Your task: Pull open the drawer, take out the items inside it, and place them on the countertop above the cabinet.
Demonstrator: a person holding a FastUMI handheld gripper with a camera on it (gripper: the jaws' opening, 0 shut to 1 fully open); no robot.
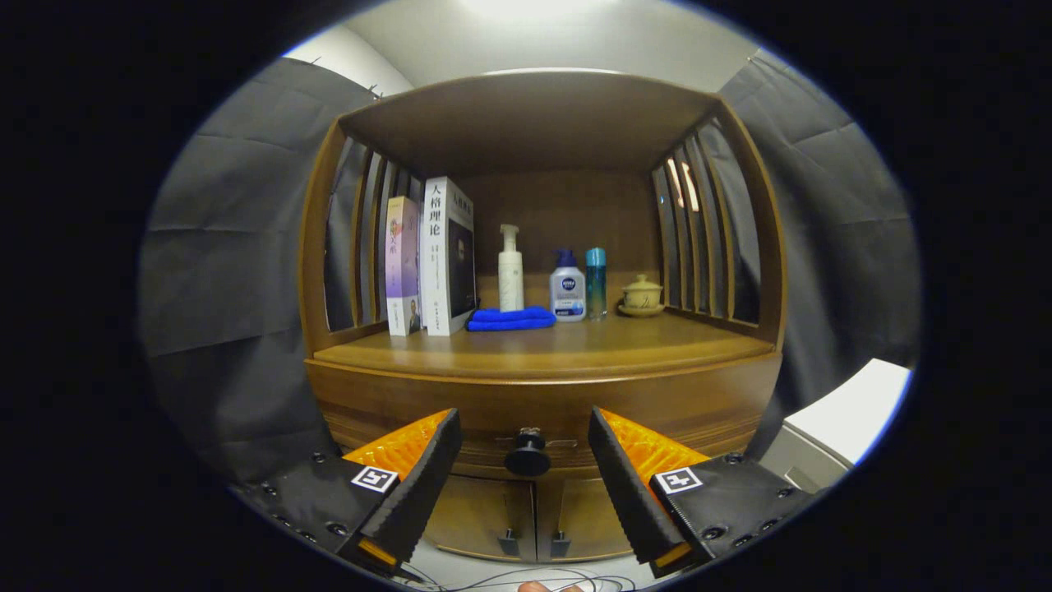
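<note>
A wooden cabinet stands ahead of me, its drawer front (394,403) closed under the countertop (542,349). A dark round knob (527,460) sits at the drawer's middle. My gripper (524,423) is open, its two fingers spread wide to either side of the knob and still a little short of it. Nothing is between the fingers. The drawer's contents are hidden.
On the countertop stand two upright books (431,259), a folded blue cloth (511,318), a white pump bottle (510,271), a blue-capped bottle (568,288), a teal bottle (596,284) and a lidded cup (642,296). Two cupboard doors (526,514) lie below the drawer. A white box (846,411) sits to the right.
</note>
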